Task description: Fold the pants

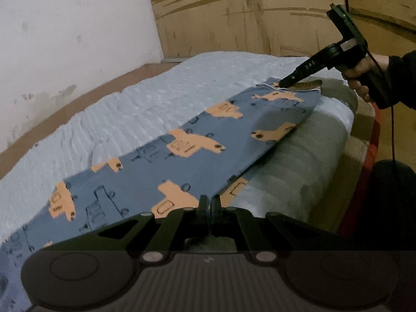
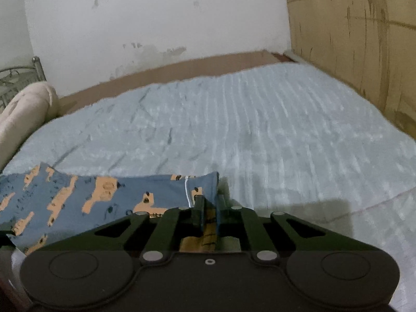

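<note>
The pants point(image 1: 187, 156) lie lengthwise along the bed's point(image 1: 130, 109) near edge, left gripper point(image 1: 210, 202) and right gripper point(image 2: 209, 205) each pinching one end.

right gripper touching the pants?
Touching. Right wrist view: the right gripper has its fingers closed on the pants at the drawstring corner, fabric pinched between them.

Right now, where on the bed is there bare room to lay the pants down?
The pale blue bedspread is bare beyond the pants, up to the wall and cardboard. The near edge is crowded: both tongs grip the pants there.
</note>
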Demonstrator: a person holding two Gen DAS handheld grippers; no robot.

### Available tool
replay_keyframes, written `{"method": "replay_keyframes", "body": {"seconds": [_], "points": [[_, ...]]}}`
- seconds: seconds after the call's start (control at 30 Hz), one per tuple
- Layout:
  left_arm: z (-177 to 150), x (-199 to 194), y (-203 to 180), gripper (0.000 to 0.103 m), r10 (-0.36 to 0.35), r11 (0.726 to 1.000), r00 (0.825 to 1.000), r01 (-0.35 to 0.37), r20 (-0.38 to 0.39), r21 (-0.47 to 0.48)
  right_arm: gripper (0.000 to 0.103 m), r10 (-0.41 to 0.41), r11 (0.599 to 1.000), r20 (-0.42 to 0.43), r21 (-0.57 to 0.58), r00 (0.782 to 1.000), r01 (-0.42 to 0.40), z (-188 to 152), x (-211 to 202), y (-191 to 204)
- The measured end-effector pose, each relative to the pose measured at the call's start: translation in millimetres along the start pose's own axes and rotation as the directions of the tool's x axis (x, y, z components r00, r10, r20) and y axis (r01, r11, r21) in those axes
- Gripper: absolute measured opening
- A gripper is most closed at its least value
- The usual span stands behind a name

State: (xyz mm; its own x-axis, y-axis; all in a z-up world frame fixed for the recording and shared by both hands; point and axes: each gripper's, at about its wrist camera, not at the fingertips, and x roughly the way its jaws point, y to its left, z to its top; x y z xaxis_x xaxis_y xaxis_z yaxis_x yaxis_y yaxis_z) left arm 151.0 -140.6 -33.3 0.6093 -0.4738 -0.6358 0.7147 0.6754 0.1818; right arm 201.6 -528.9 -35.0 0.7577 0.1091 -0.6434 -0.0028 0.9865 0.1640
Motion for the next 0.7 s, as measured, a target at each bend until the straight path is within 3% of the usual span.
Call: {"method": "replay_keyframes", "body": {"seconds": [0.1,0.13,0.17,0.23,0.33,0.37,0.4,0.47,0.57,0.7], "points": [[-2.3,-2.6,4.9,0.013,-0.006,0.999,1.000,0.006,0.008,-0.047,0.011,-0.016,1.000,0.001,-0.015,1.000,0.016,-3.6,5.2,1.1],[-2.7,-4.3,7.1,0.031,-0.003,0.998,1.000,0.004,0.012,-0.063,0.012,-0.021,1.000,0.006,-0.014,1.000,0.021,-3.7,4.6,0.1],[-2.7,-6.8,9.4,0.056,0.001,0.997,1.000,0.001,0.019,-0.083,0.021,-0.030,0.999,0.010,-0.013,1.000,0.030,-4.5,3.5,-0.6],[-4.6,-13.9,15.4,0.078,0.007,0.991,0.999,0.000,0.045,-0.135,0.030,-0.055,0.998,0.027,-0.020,0.998,0.056,-5.4,-3.9,1.8],[-7.0,-26.2,23.5,0.095,0.043,0.977,0.995,-0.024,0.087,-0.210,0.056,-0.054,0.998,0.058,-0.040,0.997,0.057,-7.9,-18.9,10.3],[-8.3,-31.4,25.9,0.098,0.085,0.969,0.992,-0.060,0.095,-0.238,0.074,-0.050,0.997,0.071,-0.047,0.996,0.053,-9.6,-23.2,14.5],[-9.5,-36.9,28.6,0.098,0.130,0.960,0.987,-0.100,0.099,-0.262,0.084,-0.042,0.997,0.078,-0.058,0.996,0.047,-12.4,-26.6,19.6],[-11.1,-49.9,37.7,0.099,0.209,0.937,0.973,-0.171,0.098,-0.305,0.086,-0.033,0.993,0.070,-0.110,0.997,0.041,-20.7,-28.9,31.3],[-13.6,-75.7,62.4,0.101,0.300,0.898,0.951,-0.252,0.082,-0.361,0.090,-0.095,0.976,0.013,-0.197,0.995,0.095,-32.1,-20.2,46.6],[-23.5,-116.9,99.3,0.102,0.431,0.845,0.901,-0.381,0.054,-0.376,0.098,-0.101,0.975,0.049,-0.196,0.994,0.108,-29.3,-27.2,64.2]]}}
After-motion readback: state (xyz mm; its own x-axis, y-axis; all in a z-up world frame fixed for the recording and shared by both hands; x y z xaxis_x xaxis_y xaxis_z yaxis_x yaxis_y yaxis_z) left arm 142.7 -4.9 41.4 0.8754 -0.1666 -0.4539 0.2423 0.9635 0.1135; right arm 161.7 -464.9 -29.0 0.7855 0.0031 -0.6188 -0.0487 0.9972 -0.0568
